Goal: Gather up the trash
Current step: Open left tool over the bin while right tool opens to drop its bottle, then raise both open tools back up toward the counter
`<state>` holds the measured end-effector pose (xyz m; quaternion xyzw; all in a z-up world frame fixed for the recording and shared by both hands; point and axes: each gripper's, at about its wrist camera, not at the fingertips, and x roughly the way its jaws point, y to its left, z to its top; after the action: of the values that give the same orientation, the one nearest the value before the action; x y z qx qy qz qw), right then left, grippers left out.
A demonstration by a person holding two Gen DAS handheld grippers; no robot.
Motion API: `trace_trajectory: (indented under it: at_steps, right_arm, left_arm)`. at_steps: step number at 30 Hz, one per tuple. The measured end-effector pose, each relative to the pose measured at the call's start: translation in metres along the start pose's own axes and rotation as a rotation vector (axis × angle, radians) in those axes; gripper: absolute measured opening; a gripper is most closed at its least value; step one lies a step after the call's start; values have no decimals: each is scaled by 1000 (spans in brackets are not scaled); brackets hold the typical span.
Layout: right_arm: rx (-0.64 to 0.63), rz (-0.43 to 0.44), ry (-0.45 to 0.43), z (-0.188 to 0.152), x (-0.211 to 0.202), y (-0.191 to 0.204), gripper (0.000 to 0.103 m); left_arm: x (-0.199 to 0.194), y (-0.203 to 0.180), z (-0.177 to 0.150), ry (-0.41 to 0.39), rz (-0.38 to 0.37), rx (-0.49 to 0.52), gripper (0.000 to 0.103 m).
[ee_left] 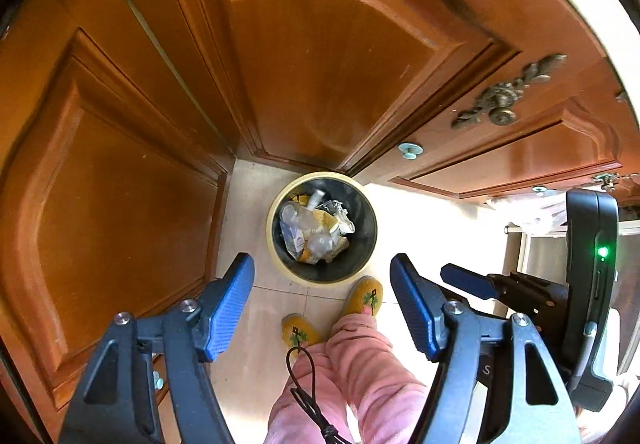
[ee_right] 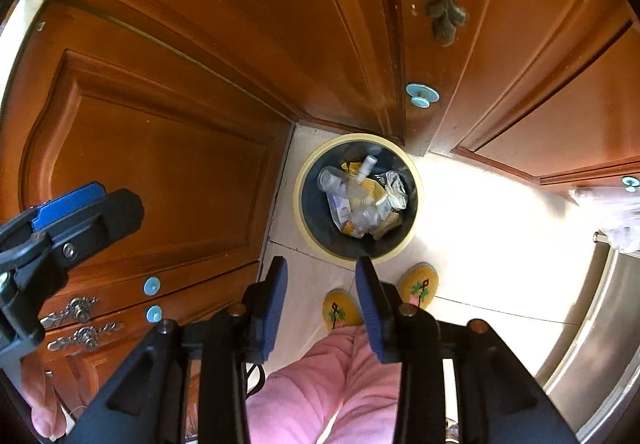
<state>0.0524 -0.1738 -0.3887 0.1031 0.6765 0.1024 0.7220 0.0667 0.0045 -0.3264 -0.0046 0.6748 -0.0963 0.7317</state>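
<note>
Setting: pale tile floor point(ee_left: 248, 356) cornered by wooden cabinet doors point(ee_left: 320, 64).
Bin: trash can point(ee_left: 280, 260) at 12 o'clock below, holding trash point(ee_left: 314, 230).
Left gripper point(ee_left: 322, 300): spread wide, empty.
Right gripper point(ee_right: 321, 304): parted, empty.

Trash bin point(ee_left: 322, 228) on floor point(ee_left: 248, 204), tucked in corner between cabinet doors point(ee_left: 320, 64). Trash point(ee_left: 314, 230) piled inside bin. Slippers point(ee_left: 364, 296) just before bin, near its rim. Left gripper point(ee_left: 322, 304) and right gripper point(ee_right: 322, 304) above, side by side, well apart from bin. Cable point(ee_left: 308, 396) hanging over pant legs point(ee_left: 360, 376).
</note>
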Motion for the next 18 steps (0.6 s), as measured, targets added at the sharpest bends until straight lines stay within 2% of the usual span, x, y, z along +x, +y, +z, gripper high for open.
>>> trace_trajectory:
  at_steps: [4,9,18]
  right_arm:
    - [-7,5,-24,-3,-29,12,36]
    - [2,25,-104,-5,-88,27,36]
    - [18,26,-332,-9,-202,48,36]
  left_arm:
    - [-30,-1,-3,-28,-7,8,69]
    - [-82,-3,-2,-101,-13,28,71]
    - [-189,-22,13,-330,-7,97,73]
